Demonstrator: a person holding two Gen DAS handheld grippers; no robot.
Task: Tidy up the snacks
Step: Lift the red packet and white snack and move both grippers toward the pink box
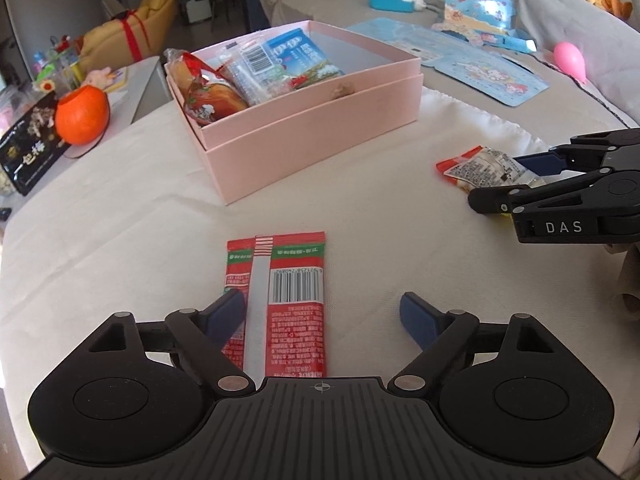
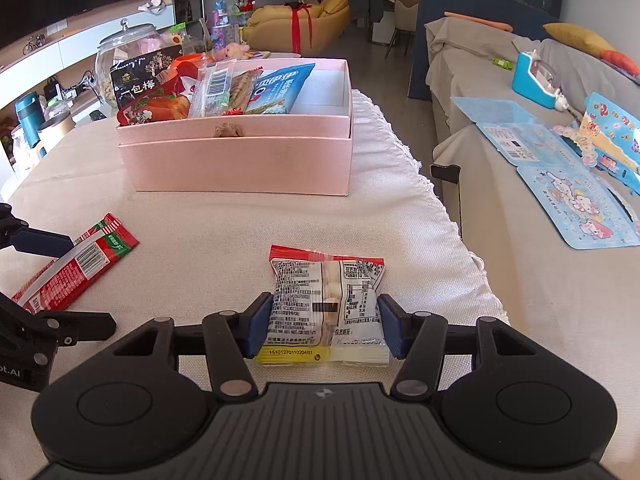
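Note:
A pink box (image 1: 320,128) (image 2: 240,164) on the cloth-covered table holds several snack packets along its left side. A long red and green snack packet (image 1: 280,304) (image 2: 76,268) lies flat on the cloth. My left gripper (image 1: 322,316) is open above its near end, its left finger over the packet. A clear packet with a red top (image 2: 326,300) (image 1: 480,168) lies on the cloth to the right. My right gripper (image 2: 320,326) has both pads against its sides, shut on it.
An orange pumpkin-shaped pot (image 1: 82,114) and a black snack bag (image 1: 28,148) stand left of the table. A glass jar (image 2: 124,52) stands behind the box. Blue card packaging (image 2: 576,200) lies on the covered sofa at right. The table's right edge (image 2: 452,216) is fringed.

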